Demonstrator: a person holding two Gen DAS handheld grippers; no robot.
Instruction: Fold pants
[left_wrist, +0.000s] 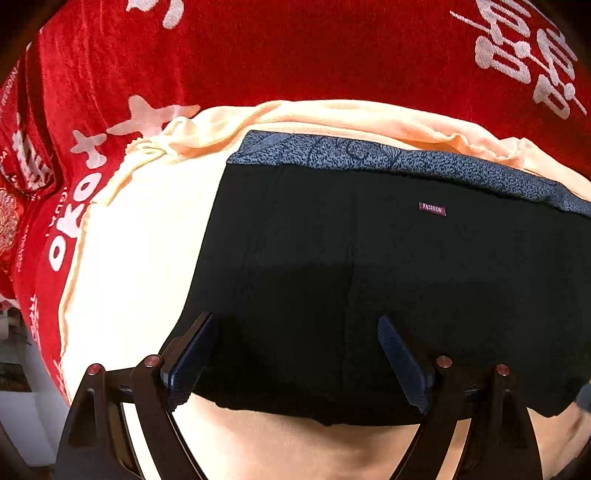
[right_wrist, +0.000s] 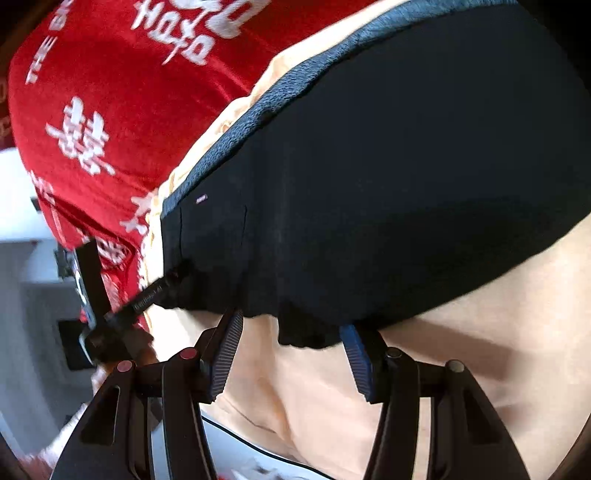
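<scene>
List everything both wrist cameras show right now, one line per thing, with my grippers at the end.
pants: one pair, black, lying flat on the cream cloth, a small label near the top edge.
waistband: one, blue-grey patterned, along the far edge of the pants.
cream cloth: one, pale cream, spread under the pants.
red cloth: one, red with white lettering, beyond and beside the cream cloth.
left gripper: one, black with blue pads, jaws wide open over the pants' near edge.
right gripper: one, black with blue pads, jaws apart at the near hem, a fold of black fabric between them; pads not seen pressing.
</scene>
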